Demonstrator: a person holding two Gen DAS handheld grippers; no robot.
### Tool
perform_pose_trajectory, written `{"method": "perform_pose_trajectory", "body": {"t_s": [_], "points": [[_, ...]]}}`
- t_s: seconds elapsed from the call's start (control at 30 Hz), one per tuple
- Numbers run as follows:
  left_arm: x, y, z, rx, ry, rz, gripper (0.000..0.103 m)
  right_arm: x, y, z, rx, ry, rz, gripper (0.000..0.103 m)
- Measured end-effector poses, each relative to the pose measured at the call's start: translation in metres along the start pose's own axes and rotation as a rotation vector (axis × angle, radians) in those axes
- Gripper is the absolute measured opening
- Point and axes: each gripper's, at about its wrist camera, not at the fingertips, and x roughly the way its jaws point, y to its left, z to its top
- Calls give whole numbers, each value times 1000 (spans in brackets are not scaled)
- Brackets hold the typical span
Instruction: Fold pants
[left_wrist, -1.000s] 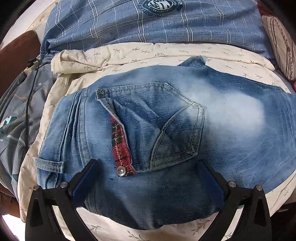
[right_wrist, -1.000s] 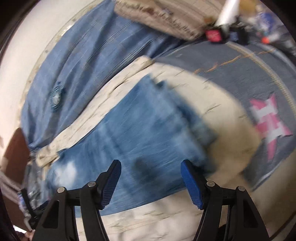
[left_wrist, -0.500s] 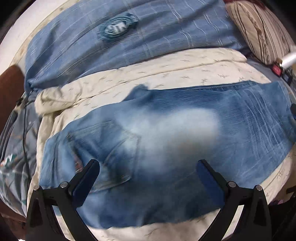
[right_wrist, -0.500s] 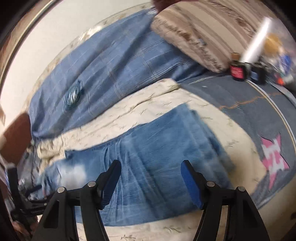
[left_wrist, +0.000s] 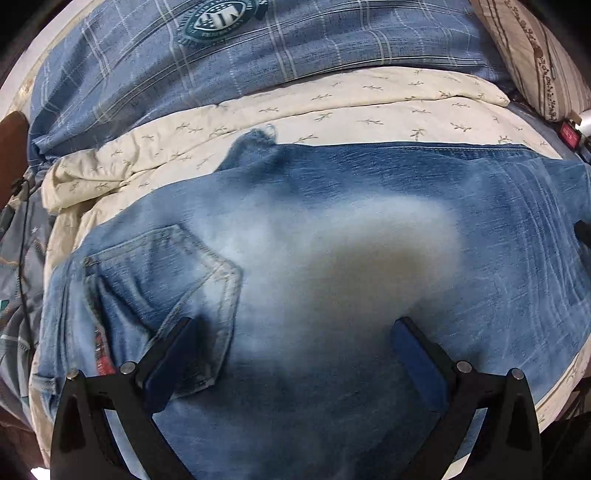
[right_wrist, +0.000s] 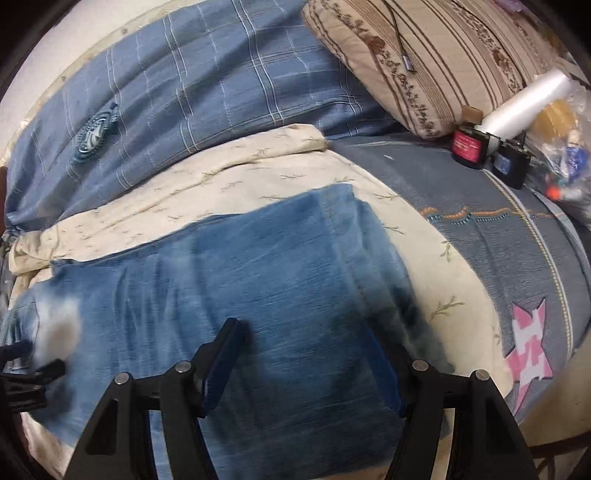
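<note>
Blue jeans (left_wrist: 369, 229) lie flat on a cream sheet (left_wrist: 369, 110), waist to the left and back pocket (left_wrist: 166, 280) facing up. My left gripper (left_wrist: 291, 354) hangs open above the pale faded seat, just right of the pocket, with nothing gripped. In the right wrist view the leg part of the jeans (right_wrist: 277, 277) runs to a hem (right_wrist: 343, 229) at the upper right. My right gripper (right_wrist: 303, 365) stands open over this leg part with only flat denim below its pads. The left gripper (right_wrist: 22, 373) shows at that view's left edge.
A blue plaid duvet (right_wrist: 184, 92) lies behind the sheet, a striped pillow (right_wrist: 443, 55) at the back right. Dark bottles (right_wrist: 469, 144) and a white roll (right_wrist: 524, 99) sit by the pillow. A grey-blue bedcover (right_wrist: 498, 240) with a pink patch is on the right.
The left gripper has slid from the waist and pocket rightward to the faded seat. The right gripper has rolled and shifted over the leg end. Both stayed open.
</note>
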Motion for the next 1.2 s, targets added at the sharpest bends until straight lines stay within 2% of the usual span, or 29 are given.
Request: {"method": "perform_pose_trajectory", "body": {"t_s": [0.1, 0.2, 0.3, 0.47, 0.7, 0.87, 1.0, 1.2], "points": [[-8, 6, -8, -9, -15, 27, 103, 4, 5, -3, -71, -8, -38, 70], [-26, 14, -18, -10, -89, 57, 103, 0, 11, -7, -109, -13, -73, 70], [-44, 21, -26, -14, -147, 76, 103, -9, 8, -8, -76, -31, -54, 70], [-67, 43, -35, -65, -219, 73, 103, -31, 25, -10, -114, -129, -11, 70], [-79, 70, -40, -121, -262, 55, 103, -32, 64, -13, -205, -130, 35, 70], [-76, 83, -44, -149, -259, 55, 103, -23, 94, -18, -269, -100, 58, 70], [-63, 95, -47, -180, -222, 56, 103, -14, 112, -24, -309, -67, 72, 70], [-24, 121, -51, -273, -83, 41, 103, 0, 126, -31, -378, -11, 24, 70]]}}
